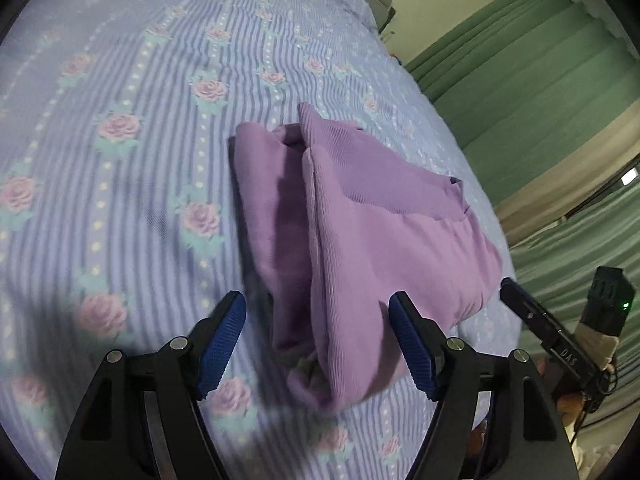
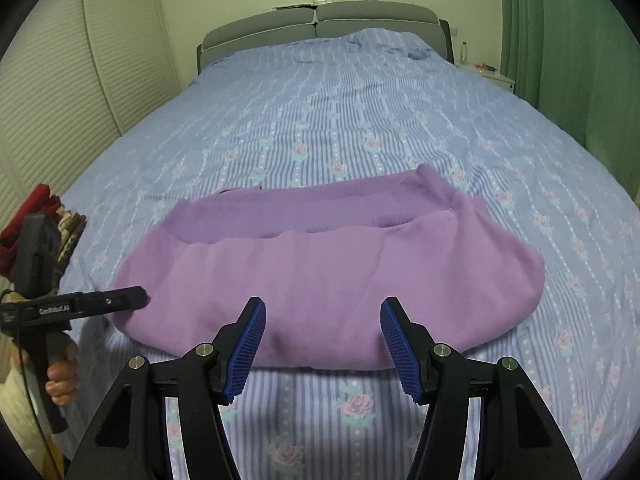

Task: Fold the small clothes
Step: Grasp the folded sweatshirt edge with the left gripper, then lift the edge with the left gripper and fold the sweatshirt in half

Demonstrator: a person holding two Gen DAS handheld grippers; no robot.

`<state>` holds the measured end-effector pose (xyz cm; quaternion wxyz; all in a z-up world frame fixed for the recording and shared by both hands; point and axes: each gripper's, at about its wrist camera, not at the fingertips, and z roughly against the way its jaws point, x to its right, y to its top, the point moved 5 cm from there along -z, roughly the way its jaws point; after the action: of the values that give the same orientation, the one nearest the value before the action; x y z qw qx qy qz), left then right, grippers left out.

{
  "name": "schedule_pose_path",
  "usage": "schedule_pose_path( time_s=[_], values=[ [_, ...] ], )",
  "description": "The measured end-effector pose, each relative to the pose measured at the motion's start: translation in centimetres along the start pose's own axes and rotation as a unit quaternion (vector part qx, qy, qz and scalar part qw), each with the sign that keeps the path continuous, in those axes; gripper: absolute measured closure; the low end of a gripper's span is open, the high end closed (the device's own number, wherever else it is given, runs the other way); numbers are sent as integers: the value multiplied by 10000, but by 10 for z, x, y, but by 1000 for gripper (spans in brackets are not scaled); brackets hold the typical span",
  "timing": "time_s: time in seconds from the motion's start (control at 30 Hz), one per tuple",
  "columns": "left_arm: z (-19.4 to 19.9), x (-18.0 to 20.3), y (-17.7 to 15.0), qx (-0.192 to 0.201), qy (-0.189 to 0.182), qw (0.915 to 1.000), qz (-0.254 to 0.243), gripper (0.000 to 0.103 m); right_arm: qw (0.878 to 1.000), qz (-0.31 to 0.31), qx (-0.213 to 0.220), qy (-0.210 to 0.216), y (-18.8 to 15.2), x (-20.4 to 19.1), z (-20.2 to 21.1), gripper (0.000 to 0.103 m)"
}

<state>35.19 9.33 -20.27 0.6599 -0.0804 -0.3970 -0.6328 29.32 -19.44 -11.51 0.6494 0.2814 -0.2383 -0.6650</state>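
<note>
The left gripper (image 1: pixel 318 340) stands with its jaws well apart. Its blue ribbed pads (image 1: pixel 222 346) grip nothing; the near end of the purple garment (image 1: pixel 360 240) lies below and between them, and no pad presses on the cloth. In the right wrist view the left gripper (image 2: pixel 138 297) appears from the side at the garment's left end, carried by a hand (image 2: pixel 62 376) at the picture's left edge.

The right gripper (image 2: pixel 323 346) is likewise open, somewhat less widely. Its pads (image 2: pixel 400 354) hang free above the near folded edge of the purple garment (image 2: pixel 328 276) and hold nothing. In the left wrist view the right gripper (image 1: pixel 516 292) shows at the garment's far corner; whether its tip touches the cloth there cannot be determined, as that region is small and partly blurred.

The garment lies folded into a wide band on the bedspread (image 2: pixel 360 120), close to the foot of the bed. A ribbed inner layer shows along its upper edge.

The bedspread is blue-striped with pink roses. Beyond it stands a grey headboard (image 2: pixel 320 26). A green curtain (image 1: pixel 540 60) hangs beside the bed. Red and patterned fabric items (image 2: pixel 40 216) sit off the bed's left edge.
</note>
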Motion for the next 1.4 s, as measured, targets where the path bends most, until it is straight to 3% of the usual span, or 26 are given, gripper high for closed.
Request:
schedule_pose_path(
  time_s=[0.23, 0.27, 0.37, 0.47, 0.53, 0.6, 0.8, 1.03, 1.17, 1.3, 1.4],
  values=[
    [-9, -10, 11, 75, -743, 9959, 502, 29, 9996, -217, -31, 188, -2, 3, -10, 44],
    [-10, -8, 11, 69, -806, 9955, 502, 36, 9995, -217, -16, 208, -1, 1, -11, 45],
    [-13, -8, 8, -22, -772, 9953, 578, 63, 9994, -171, 77, 305, 2, -5, -11, 63],
    [-10, -4, 4, 37, -585, 9969, 523, 77, 9991, -66, 44, 410, 6, -13, -16, 78],
    [2, 1, 5, 135, -467, 9979, 423, 82, 9990, 24, 9, 444, 7, -18, -21, 82],
    [16, 17, 11, 334, -336, 9986, 234, 84, 9992, 51, -49, 401, 7, -20, -27, 88],
    [48, 73, 31, 632, -223, 9975, -230, 87, 9991, 9, -172, 392, 7, -19, -46, 91],
    [39, 131, 46, 680, -342, 9957, -535, 87, 9967, -330, -468, 572, 4, -9, -77, 94],
    [23, 163, 54, 643, -200, 9947, -775, 87, 9966, -235, -544, 576, 6, -11, -85, 94],
    [12, 193, 63, 663, 27, 9937, -901, 87, 9948, -241, -497, 852, 14, -3, -69, 94],
    [-3, 213, 67, 640, 251, 9931, -946, 87, 9947, -368, -20, 955, 27, 19, -33, 94]
  ],
)
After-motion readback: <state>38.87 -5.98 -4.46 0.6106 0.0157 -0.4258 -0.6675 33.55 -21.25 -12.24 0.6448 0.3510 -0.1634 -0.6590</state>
